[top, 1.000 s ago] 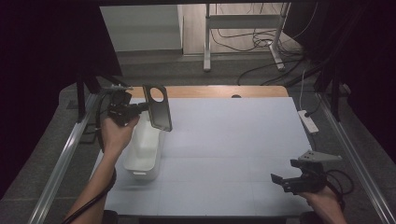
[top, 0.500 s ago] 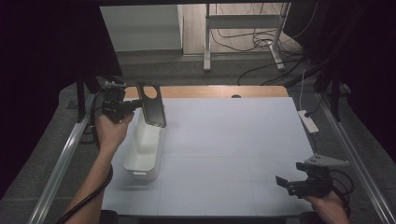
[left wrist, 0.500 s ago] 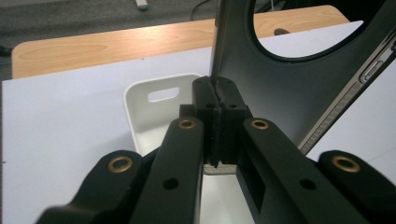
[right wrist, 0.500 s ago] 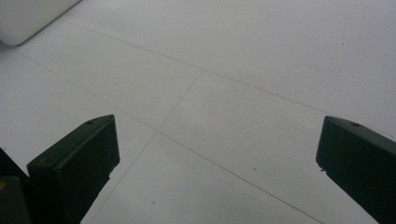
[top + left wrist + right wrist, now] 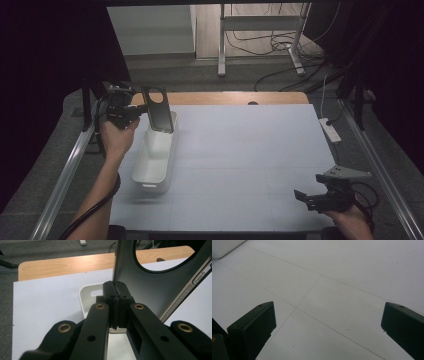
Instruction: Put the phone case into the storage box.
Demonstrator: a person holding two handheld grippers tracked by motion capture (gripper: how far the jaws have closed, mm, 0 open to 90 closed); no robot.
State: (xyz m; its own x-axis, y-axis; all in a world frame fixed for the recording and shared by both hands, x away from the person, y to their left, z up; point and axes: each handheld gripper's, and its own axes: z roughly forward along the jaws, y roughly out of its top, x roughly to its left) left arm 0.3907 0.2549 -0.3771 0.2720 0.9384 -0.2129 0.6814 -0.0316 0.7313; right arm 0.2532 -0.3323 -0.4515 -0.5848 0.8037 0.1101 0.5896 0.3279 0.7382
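A dark phone case [image 5: 159,112] with a round cutout near its top stands nearly upright over the far end of a white oblong bin [image 5: 155,160]. My left gripper [image 5: 132,112] is shut on the case's edge, coming at it from the left. In the left gripper view the jaws [image 5: 116,290] pinch the thin edge of the case [image 5: 155,287], with the bin's rim [image 5: 86,293] below. My right gripper [image 5: 305,197] rests open near the table's front right corner, far from the bin. Its jaws [image 5: 328,322] stand wide apart over the bare white mat.
The white mat [image 5: 250,150] covers the table, with a wooden strip [image 5: 225,98] along the far edge. A white power strip [image 5: 330,129] lies off the right side. Metal rails run along both sides. A corner of the bin [image 5: 222,247] shows at the upper left of the right gripper view.
My left gripper has carried the phone case slightly left and farther back over the bin's far end. The right gripper has drifted a little toward the front right.
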